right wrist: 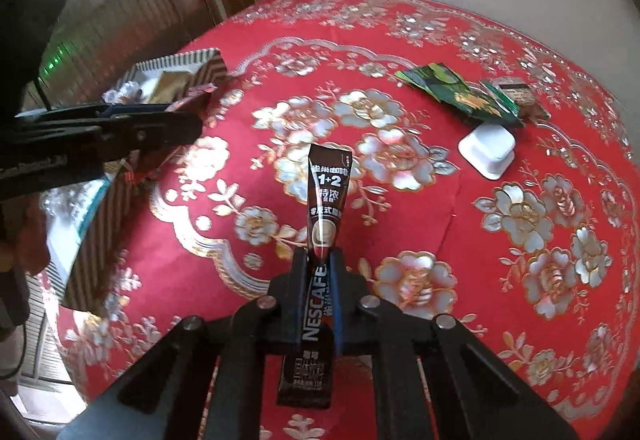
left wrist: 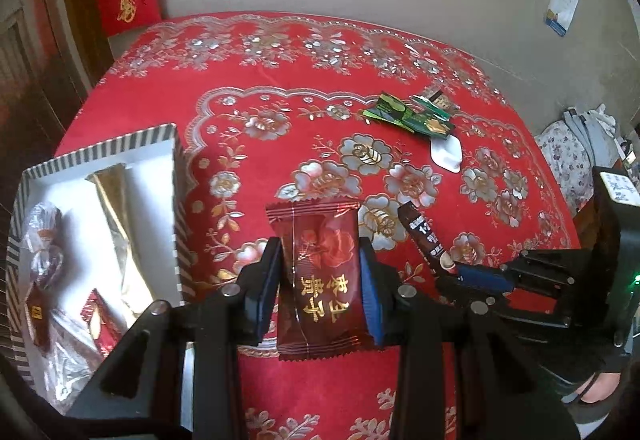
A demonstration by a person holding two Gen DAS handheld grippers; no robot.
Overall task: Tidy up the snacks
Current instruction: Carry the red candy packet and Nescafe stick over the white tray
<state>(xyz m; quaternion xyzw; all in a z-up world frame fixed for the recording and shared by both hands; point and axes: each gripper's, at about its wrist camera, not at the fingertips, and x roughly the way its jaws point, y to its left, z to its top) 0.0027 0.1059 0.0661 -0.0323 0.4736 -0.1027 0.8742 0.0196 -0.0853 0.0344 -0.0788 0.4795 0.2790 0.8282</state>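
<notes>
Clamped between the left gripper [left wrist: 320, 272] pads at lower centre, a dark red candy packet [left wrist: 320, 276] stands lengthwise; the striped box [left wrist: 176, 199] lies just left, nearer this hand. Right gripper [right wrist: 320, 280] pinches a coffee stick [right wrist: 326, 207] pointing up-frame.

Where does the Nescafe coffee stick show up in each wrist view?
Left wrist: Nescafe coffee stick at right of centre, its lower end clamped in the right gripper.
Right wrist: stick at bottom centre, upright between the right gripper's fingers.
Shared landmark: white plastic cup, beside the green packets.
</notes>
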